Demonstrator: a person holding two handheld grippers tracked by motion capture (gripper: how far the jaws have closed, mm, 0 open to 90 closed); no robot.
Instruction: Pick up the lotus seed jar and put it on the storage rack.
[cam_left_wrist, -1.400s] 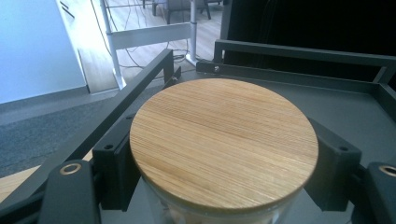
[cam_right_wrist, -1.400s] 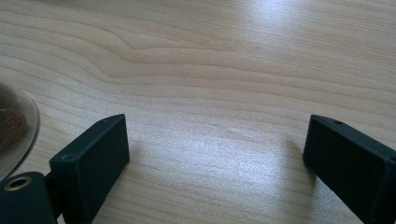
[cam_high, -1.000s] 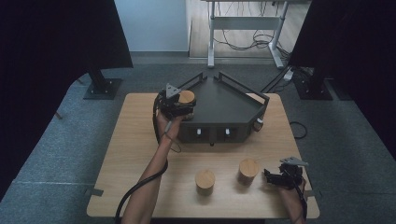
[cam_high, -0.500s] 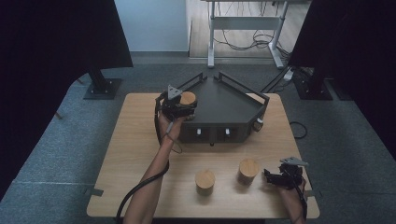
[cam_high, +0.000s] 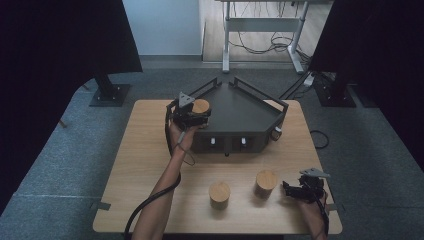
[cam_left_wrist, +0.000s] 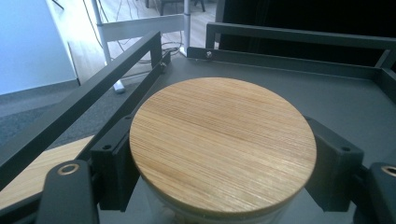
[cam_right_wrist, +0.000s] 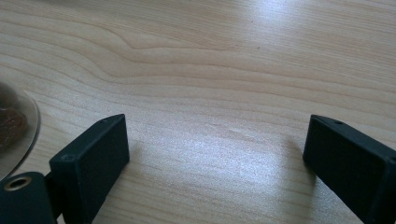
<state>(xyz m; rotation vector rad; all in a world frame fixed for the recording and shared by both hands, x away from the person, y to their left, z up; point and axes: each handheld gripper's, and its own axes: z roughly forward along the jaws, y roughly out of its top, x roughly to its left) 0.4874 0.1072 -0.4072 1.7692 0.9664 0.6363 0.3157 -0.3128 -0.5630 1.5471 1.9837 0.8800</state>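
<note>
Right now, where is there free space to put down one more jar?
The dark tray is bare right of the jar that the left gripper holds. The table's left side is free. The front is crowded: two jars and the right gripper.

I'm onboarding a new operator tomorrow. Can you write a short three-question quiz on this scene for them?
1. True or false: the left gripper is shut on a jar over the dark tray.
2. How many jars stand on the wooden table?
3. The right gripper is: A) open, nothing between its jaws; B) shut on a lid.

Key: 1 true; 2 two, one left of the other; 3 A.
</note>
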